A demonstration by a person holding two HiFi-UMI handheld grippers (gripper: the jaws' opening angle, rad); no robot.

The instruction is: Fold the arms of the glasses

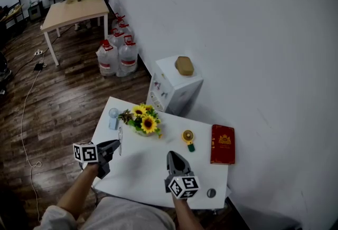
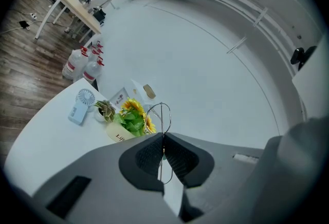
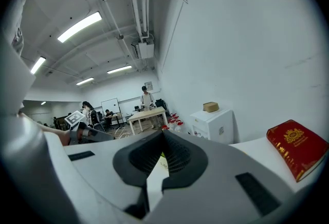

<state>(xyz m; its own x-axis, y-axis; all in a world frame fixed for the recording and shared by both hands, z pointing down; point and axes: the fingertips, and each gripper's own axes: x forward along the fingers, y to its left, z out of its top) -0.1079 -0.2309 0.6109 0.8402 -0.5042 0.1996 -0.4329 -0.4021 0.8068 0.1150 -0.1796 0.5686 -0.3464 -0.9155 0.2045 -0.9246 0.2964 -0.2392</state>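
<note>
Room: wood floor (image 1: 63,102), white wall (image 1: 237,39), white table (image 1: 137,171) below you.
Table: fan (image 1: 113,117) and sunflowers (image 1: 143,121) at the far side, red book (image 1: 222,144) near the right edge.
Left tool (image 1: 116,145): your jaws are clenched on the glasses (image 1: 120,141), pinching the thin wire frame. One lens rim stands up past the tips in the left gripper view.
Glasses: lifted off the table, over its left part, near fan and sunflowers. Arms too thin to read.
Right tool (image 1: 172,156): clenched, nothing between the pads. It is over the table's middle, apart from the glasses.
</note>
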